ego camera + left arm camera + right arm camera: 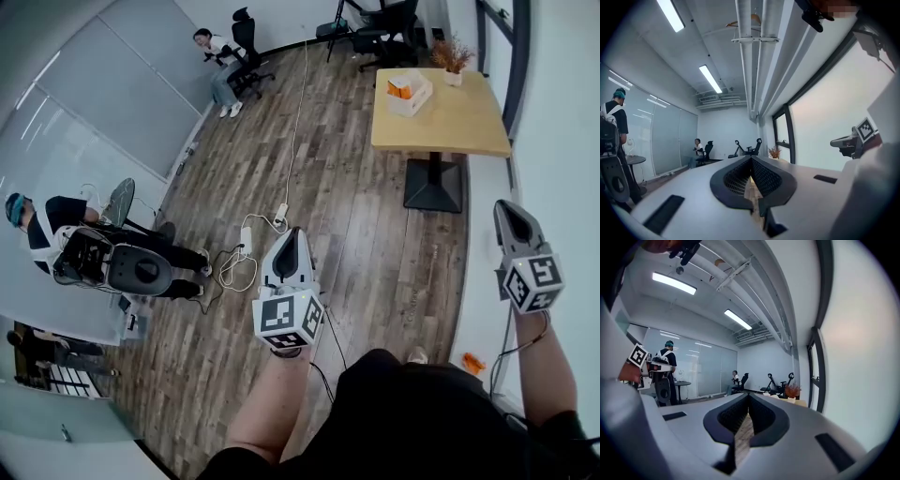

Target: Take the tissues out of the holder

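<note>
Tissue holder (410,95) sits at the far end of the wooden surface (459,124), well apart from us. Plank floor (375,239) stretches between. We've got the left gripper (292,234) and the right gripper (507,210) held level, fingers together on both, nothing clamped. A small dried plant (452,56) stands near the holder.
</note>
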Tool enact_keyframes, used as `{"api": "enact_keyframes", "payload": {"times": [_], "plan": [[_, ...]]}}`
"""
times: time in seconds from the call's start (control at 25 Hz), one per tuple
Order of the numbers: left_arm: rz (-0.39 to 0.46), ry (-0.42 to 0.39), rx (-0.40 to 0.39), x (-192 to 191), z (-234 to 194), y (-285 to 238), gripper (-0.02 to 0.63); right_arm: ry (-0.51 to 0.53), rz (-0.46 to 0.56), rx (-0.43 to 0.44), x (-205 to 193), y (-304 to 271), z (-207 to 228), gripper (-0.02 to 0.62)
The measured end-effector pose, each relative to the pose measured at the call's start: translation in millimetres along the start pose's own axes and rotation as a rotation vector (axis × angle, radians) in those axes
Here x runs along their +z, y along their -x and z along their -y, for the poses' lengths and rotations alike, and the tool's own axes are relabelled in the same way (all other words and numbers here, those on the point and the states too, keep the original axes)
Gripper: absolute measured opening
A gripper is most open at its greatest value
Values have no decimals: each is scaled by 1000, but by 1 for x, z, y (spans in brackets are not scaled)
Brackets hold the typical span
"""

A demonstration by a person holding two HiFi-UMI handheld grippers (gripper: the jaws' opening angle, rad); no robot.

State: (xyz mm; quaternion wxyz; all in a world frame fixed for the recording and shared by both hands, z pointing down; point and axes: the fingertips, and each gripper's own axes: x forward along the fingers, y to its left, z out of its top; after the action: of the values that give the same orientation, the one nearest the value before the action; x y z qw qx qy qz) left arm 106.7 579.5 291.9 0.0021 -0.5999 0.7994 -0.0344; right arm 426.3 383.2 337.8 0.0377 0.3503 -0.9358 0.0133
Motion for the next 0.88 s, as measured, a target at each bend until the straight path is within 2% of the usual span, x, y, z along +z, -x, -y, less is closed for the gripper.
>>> {"api": "enact_keyframes", "payload": {"times": [0.16, 0.28, 0.52, 0.64, 0.88], "plan": [[-28, -2, 7, -17, 10, -7, 5, -34, -37, 7, -25, -11, 8, 3], [-34, -38, -7, -16, 7, -20, 5, -54, -49, 23, -33, -30, 8, 3], [-12, -38, 13, -23, -21, -60, 5, -44, -48, 16, -35, -78, 11, 3], [-35, -29, -8, -36, -34, -86, 5, -39, -59, 5, -35, -101, 13, 3], [-41, 1, -35, -49, -69, -152, 5, -99, -71, -24, -34, -164, 18, 3]]}}
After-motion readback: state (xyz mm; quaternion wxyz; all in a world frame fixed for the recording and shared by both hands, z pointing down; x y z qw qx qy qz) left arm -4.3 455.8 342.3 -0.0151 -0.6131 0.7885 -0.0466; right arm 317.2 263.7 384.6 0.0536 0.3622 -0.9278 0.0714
